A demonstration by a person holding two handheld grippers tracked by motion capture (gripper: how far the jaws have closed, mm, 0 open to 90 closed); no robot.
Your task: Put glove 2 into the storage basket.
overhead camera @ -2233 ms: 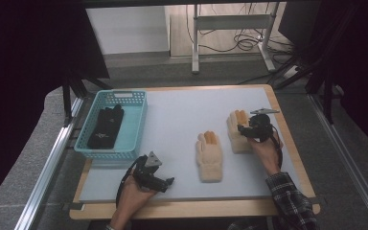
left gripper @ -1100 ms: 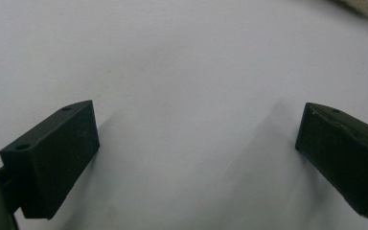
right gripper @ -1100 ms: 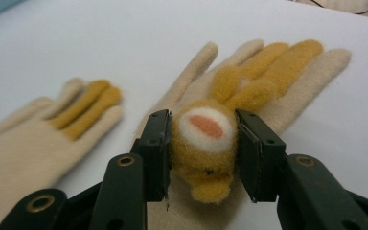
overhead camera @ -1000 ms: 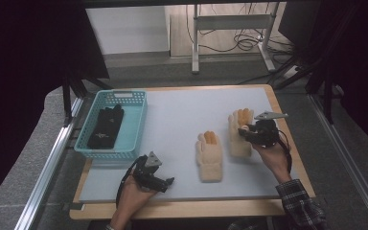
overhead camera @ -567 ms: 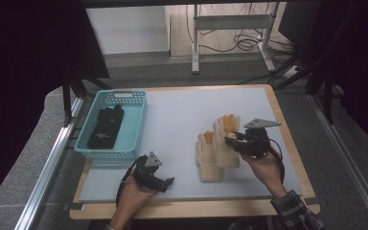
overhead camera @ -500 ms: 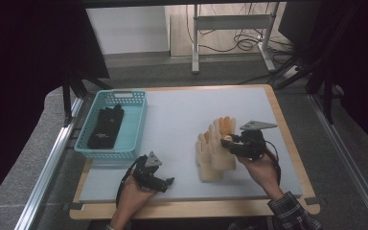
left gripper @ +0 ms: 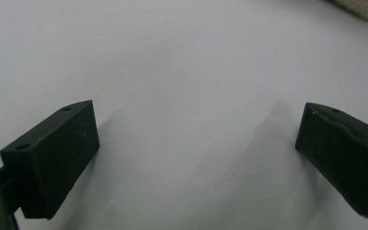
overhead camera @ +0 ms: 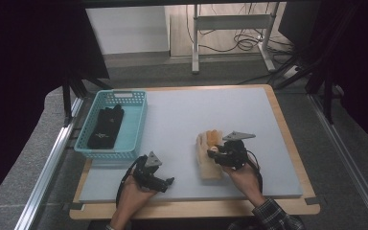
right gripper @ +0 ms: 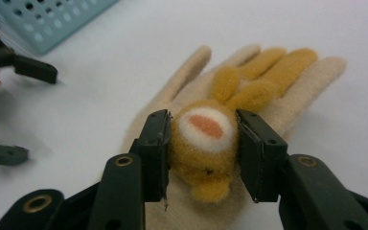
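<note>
My right gripper (overhead camera: 214,152) (right gripper: 203,132) is shut on a fuzzy orange glove (overhead camera: 213,137) (right gripper: 205,143) with a white and orange patch. It holds this glove just over a beige glove (overhead camera: 206,167) (right gripper: 172,93) that lies flat on the white mat, fingers pointing away. Its jaws have just been opening a little, with the orange glove still pressed between the pads. My left gripper (overhead camera: 165,181) (left gripper: 196,143) rests on the mat at the front left, open, with nothing between its jaws.
A teal basket (overhead camera: 136,122) (right gripper: 43,19) stands at the left edge of the mat (overhead camera: 182,108) with black gloves (overhead camera: 106,125) in it. A beige glove edge (left gripper: 364,7) shows at the top right of the left gripper view.
My right gripper carried the orange glove from the right side leftward and down, over the beige glove. The left gripper stayed where it was.
</note>
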